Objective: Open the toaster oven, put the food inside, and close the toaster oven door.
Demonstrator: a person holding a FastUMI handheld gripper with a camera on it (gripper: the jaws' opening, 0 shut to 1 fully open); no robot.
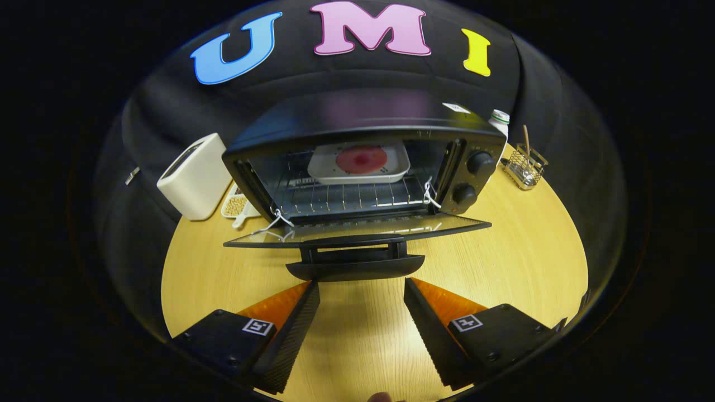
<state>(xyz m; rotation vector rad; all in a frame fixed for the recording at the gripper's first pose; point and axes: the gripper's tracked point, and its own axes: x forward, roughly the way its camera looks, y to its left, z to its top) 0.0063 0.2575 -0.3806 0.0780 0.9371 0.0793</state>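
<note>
Flanking toaster oven (357, 167): toaster (195, 176), rack (525, 164).

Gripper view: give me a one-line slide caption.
Open gripper just short of the handle of the toaster oven, door down, tray of food on the rack.

Black toaster oven (363, 162) standing open on wooden table (519, 251)
Door (357, 230) lying folded flat, handle (355, 267) facing outward; white tray (358, 163) with round red food (361, 159) sitting on wire rack inside
</note>
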